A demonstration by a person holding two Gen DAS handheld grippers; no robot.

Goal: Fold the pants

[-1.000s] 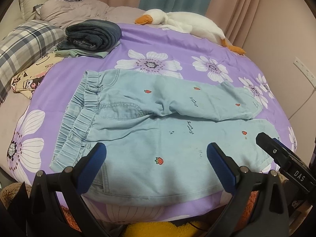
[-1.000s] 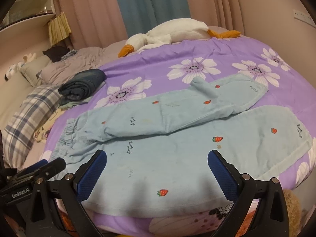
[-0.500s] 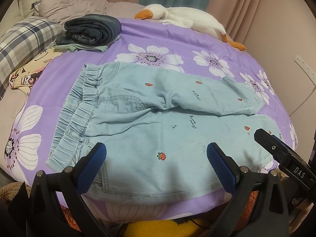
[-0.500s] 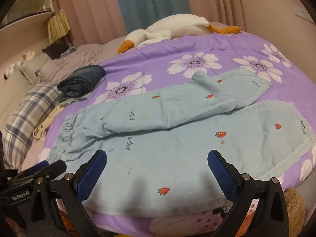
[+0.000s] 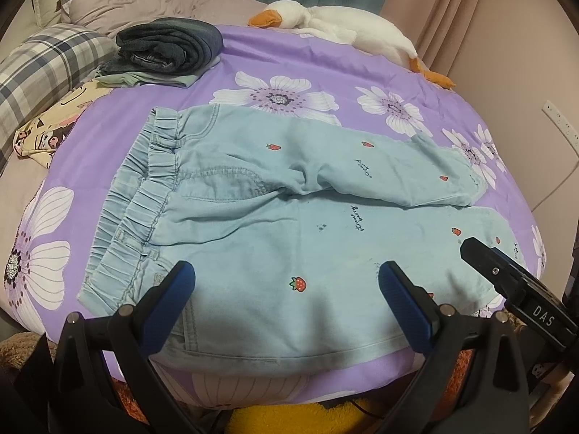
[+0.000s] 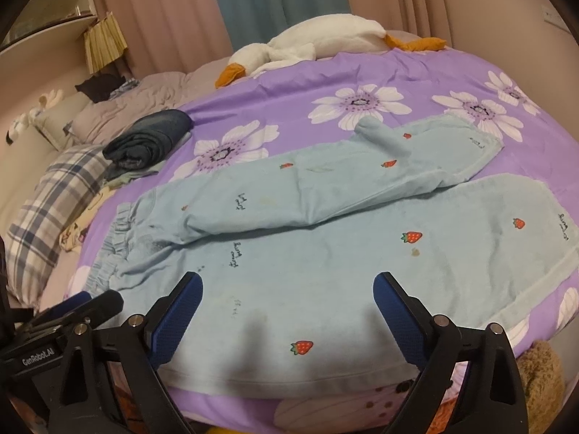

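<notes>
Pants: light-blue pants [image 5: 275,217] printed with strawberries lie spread flat on the purple flowered bedspread [image 5: 275,58], waistband to the left, the two legs running right; the far leg crosses at a slant over the near one.
Left gripper: left gripper [image 5: 286,289] hovers over the near edge of the pants beside the waistband, its blue pads spread wide with nothing between them.
Right gripper: right gripper [image 6: 286,296] hovers over the near leg of the pants, jaws likewise wide apart and holding nothing; its black body shows at the right of the pants in the left wrist view.
Near clutter: something yellow and fuzzy [image 5: 289,417] peeks from under the bed edge, nearer than the pants; a brown plush shape [image 6: 539,372] sits off the near-right hem.
Left of pants: plaid pillow [image 5: 47,61] and a cartoon-print cloth [image 5: 54,126] lie just beyond the waistband side.
Beyond pants: folded dark jeans [image 5: 170,45] rest on a pale green garment [image 5: 152,79], well apart from the waistband; nothing lies on the pants themselves.
Far: white goose plush [image 5: 336,25] stretches along the far edge of the bedspread, curtains [image 6: 275,3] behind it.
Change: compared with a second ago, the pants keep the same layout; both cameras have tilted a little, so the goose and jeans sit higher in view.
</notes>
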